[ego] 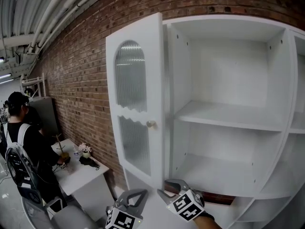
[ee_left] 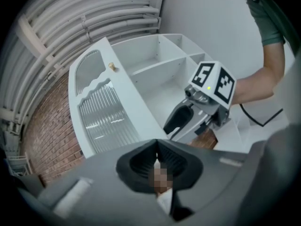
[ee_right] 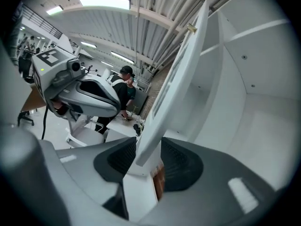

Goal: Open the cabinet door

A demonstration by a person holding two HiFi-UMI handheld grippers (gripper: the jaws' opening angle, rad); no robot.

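**Cabinet door**: white, with two ribbed glass panes, the upper one arched. It stands swung out from the left side of the cabinet, its face turned toward me. A small round knob sits at mid-height near its free edge.

**Cabinet:** white and set against the brick wall. With the door open, I can see its inner shelves.

**My right tool**: jaws apart, low at the door's bottom corner. The door's lower edge stands between the two pads. I cannot tell whether either pad touches it.

**My left tool**: jaws together, nothing between them. I hold it level, just left of the right tool, below the door and apart from it.

**Beyond, to the left:** a person in dark clothes stands at a white surface that carries a few small things.
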